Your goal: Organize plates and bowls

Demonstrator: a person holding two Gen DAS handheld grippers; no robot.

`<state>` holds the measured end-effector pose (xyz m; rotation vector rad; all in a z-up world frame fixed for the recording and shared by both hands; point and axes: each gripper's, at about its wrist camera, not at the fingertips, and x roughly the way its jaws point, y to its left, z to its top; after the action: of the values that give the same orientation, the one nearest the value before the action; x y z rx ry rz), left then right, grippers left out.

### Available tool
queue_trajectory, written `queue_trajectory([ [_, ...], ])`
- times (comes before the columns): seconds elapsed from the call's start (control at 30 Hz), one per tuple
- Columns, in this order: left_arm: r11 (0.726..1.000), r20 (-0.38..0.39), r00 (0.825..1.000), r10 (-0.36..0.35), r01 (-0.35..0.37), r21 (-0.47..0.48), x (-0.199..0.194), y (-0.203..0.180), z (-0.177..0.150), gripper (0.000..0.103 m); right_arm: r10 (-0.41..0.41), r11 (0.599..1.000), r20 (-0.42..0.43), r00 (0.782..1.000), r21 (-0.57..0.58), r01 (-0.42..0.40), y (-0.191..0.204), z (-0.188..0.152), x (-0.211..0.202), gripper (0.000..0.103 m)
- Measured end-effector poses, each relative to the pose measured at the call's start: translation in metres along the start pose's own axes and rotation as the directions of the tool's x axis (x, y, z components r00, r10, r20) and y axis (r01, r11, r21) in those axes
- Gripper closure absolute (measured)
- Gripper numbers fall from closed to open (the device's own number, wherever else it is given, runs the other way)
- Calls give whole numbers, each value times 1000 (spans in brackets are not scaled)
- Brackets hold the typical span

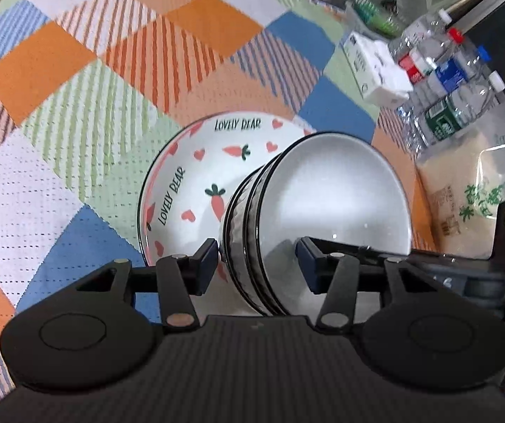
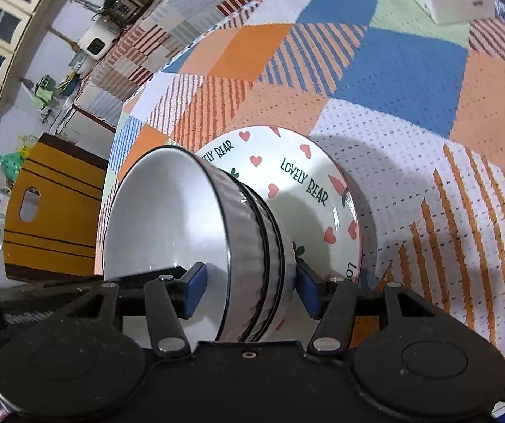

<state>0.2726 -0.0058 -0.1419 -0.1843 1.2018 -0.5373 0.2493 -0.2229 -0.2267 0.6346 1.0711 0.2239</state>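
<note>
Glazed white and rimmed in black, the stack of nested bowls sits on the "Lovely Bear" carrot-print plate on the checked tablecloth, framed by both of my grippers. My left gripper straddles one side of the stack, one blue pad outside the ribbed wall, the other inside the top bowl; the jaws stand apart and neither pad looks pressed against the ceramic. My right gripper does the same from the opposite side, its jaws also spread, gripping nothing that I can see.

I judge the step in hand to be settling or taking the stack squarely on the plate. Done well, both pads should close evenly on the wall, low enough to catch all the nested rims, so no bowl slips from the others. I would keep the stack level and centred, and watch the water bottles and the white box crowding the table's far edge.
</note>
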Motion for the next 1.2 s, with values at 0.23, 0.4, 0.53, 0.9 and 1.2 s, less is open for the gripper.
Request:
queue_trajectory([
  [0.23, 999, 118, 993, 33, -37, 29, -35, -11, -16, 51, -1, 994, 103, 995, -106, 12, 10, -12, -26, 39],
  [0.4, 994, 199, 977, 77, -91, 62, -66, -26, -33, 51, 57, 978, 191, 980, -210, -16, 23, -24, -64, 38],
  [0.53, 988, 264, 959, 99, -127, 88, -96, -43, -46, 49, 96, 953, 244, 965, -303, -18, 36, -39, -96, 38],
  [0.9, 962, 410, 892, 193, -255, 102, -171, -85, -92, 43, 103, 830, 395, 913, -540, 140, 83, -82, -170, 32],
  [1.2, 938, 464, 850, 249, -331, 101, -196, -108, -132, 37, -1, 829, 486, 874, -489, 273, 86, -110, -201, 27],
])
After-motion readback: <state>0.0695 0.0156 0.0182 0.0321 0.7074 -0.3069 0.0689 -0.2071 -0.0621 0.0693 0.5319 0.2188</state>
